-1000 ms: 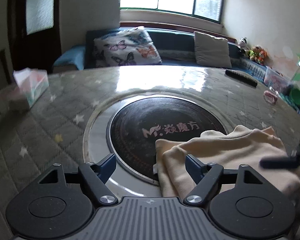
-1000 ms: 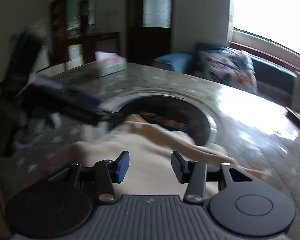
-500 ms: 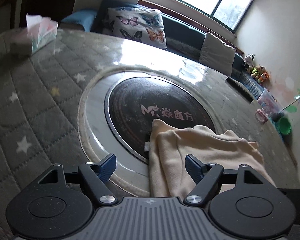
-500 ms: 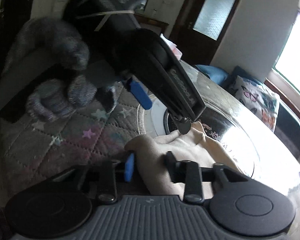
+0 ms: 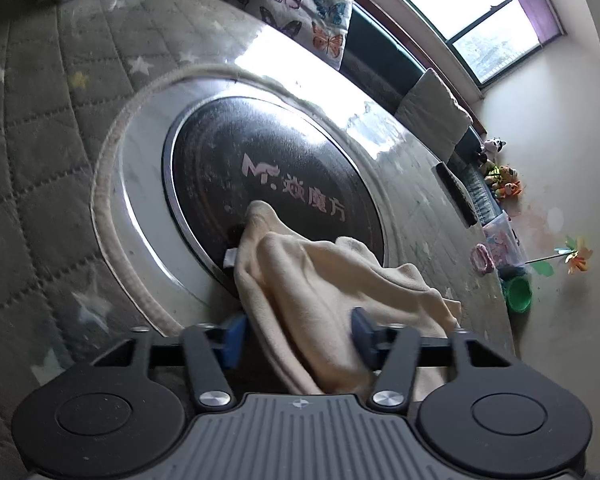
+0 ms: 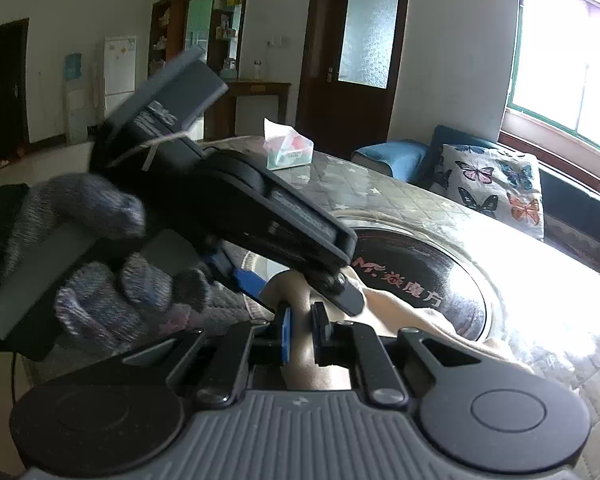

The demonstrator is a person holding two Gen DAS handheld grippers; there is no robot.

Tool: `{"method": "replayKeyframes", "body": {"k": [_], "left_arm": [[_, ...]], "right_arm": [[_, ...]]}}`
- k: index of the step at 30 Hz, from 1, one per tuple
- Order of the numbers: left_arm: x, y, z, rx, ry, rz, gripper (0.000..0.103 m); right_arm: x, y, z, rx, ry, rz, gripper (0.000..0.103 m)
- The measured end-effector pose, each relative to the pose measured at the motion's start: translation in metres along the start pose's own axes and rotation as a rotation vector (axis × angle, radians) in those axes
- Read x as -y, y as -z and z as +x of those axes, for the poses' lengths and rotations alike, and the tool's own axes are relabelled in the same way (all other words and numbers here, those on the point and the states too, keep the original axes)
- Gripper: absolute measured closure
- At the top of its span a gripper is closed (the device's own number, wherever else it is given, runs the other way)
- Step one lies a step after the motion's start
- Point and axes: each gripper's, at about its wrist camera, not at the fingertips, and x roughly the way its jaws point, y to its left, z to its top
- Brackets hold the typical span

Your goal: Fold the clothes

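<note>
Lying bunched on the quilted table cover [image 5: 40, 128], the cream garment [image 5: 320, 280] drapes partly over the black round plate [image 5: 268, 176] set in the table's middle, with a tissue box [image 6: 288, 150] far off at the table's far edge. The left gripper [image 5: 296, 334], held by a gloved hand [image 6: 100, 264], has its jaws closing with a raised fold of the garment between them, though the pads do not clearly press on the cloth. The right gripper [image 6: 302, 334] has its jaws closing too, nearly together and pinching a thin fold of the same garment, near the left gripper's tip.
</note>
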Motion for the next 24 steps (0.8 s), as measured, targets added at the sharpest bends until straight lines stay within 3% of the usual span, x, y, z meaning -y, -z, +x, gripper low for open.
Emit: {"method": "replayKeyframes", "body": {"k": [1, 4, 10, 20, 24], "left_arm": [[-0.001, 0.001, 0.002, -0.006, 0.009, -0.014, 0.07], [-0.001, 0.003, 0.003, 0.001, 0.004, -0.019, 0.083], [-0.003, 0.002, 0.004, 0.009, -0.024, -0.008, 0.084], [-0.001, 0.006, 0.006, 0.021, -0.044, 0.02, 0.084], [0.0, 0.006, 0.006, 0.026, -0.055, 0.039, 0.083]], "right_arm": [[0.0, 0.001, -0.001, 0.001, -0.004, 0.002, 0.094], [-0.001, 0.005, -0.003, 0.001, -0.019, -0.003, 0.094], [0.025, 0.016, -0.018, 0.004, -0.019, 0.081, 0.085], [0.122, 0.053, -0.03, -0.065, 0.237, 0.299, 0.085], [0.148, 0.071, -0.031, -0.097, 0.293, 0.384, 0.085]]}}
